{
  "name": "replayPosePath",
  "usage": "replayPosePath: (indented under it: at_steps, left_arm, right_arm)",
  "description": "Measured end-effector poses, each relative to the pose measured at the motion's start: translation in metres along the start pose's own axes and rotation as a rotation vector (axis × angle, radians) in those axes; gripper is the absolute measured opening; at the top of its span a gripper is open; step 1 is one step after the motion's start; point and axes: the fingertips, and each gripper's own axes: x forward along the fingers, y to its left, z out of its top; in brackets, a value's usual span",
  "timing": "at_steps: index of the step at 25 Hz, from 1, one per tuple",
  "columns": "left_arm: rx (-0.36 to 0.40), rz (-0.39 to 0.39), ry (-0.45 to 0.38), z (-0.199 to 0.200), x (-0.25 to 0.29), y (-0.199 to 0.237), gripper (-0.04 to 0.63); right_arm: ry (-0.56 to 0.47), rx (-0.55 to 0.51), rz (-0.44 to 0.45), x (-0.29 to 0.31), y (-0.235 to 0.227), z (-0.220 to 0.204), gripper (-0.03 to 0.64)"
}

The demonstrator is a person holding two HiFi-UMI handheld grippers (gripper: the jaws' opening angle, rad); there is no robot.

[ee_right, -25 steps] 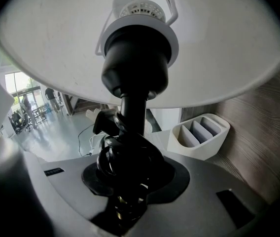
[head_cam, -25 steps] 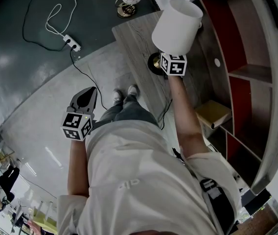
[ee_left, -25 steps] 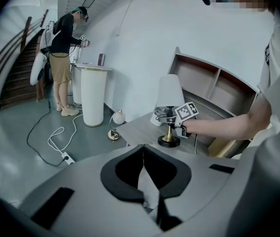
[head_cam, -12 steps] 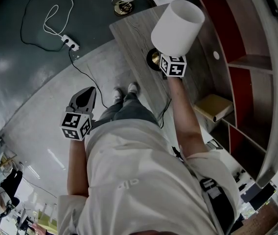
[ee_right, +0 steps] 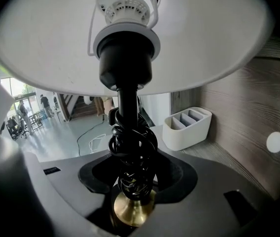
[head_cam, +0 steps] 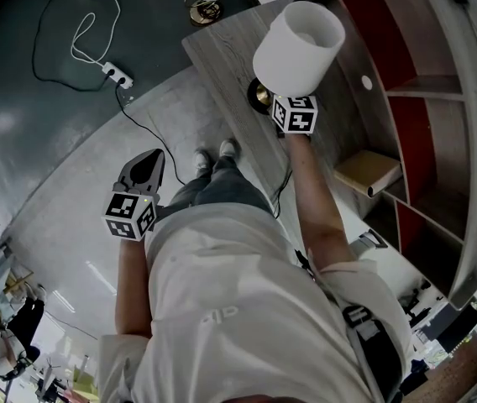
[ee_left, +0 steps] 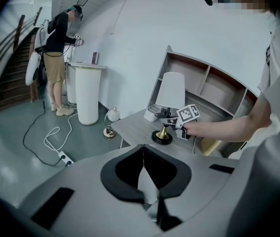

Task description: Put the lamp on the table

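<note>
**Lamp down on the desk, release under way**

The lamp [head_cam: 299,49] stands upright on the grey desk [head_cam: 222,57]. Its dark base [head_cam: 259,96] rests on the wood in front of the shelf unit [head_cam: 423,99]. Our right gripper [ee_right: 135,179] is around the stem, low down and just above the brass foot. Its jaws are opening, and the stem, with its black cord [ee_right: 130,144] wound around it, stands between them with the pads no longer squeezing it. Our left gripper [ee_left: 143,172] hangs at our side well away from the desk, with its jaws together and nothing in them.

We judge the placing nearly done, and the risk lies in pulling the gripper out. The cord loops bulge out from the stem, so a pad could catch one if we draw back before the jaws are wide enough. That would drag or tip the lamp, which looks top-heavy under its broad shade. The shade also overhangs our gripper, so lifting instead of backing straight out could knock it. The white organiser [ee_right: 187,127] stands close behind the lamp and leaves little room if the lamp tips.
</note>
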Motion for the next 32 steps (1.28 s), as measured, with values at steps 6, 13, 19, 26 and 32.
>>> replayPosePath:
  at_steps: [6, 13, 19, 26, 32]
  left_arm:
    - [0.012, -0.009, -0.001, -0.003, -0.003, -0.008, 0.017]
    - [0.026, -0.027, -0.002, -0.007, -0.006, -0.012, 0.017]
    - [0.034, -0.044, 0.003, -0.012, -0.007, -0.015, 0.017]
    - [0.047, -0.067, 0.007, -0.014, -0.006, -0.022, 0.017]
    - [0.053, -0.088, 0.019, -0.019, -0.005, -0.025, 0.017]
  right_arm:
    - [-0.002, 0.001, 0.014, -0.013, 0.005, -0.011, 0.210]
    - [0.000, 0.016, 0.007, -0.026, 0.011, -0.022, 0.224]
    - [0.012, 0.032, -0.002, -0.036, 0.016, -0.039, 0.231]
    - [0.024, 0.074, -0.005, -0.045, 0.018, -0.055, 0.239]
    - [0.036, 0.113, -0.014, -0.054, 0.020, -0.071, 0.245]
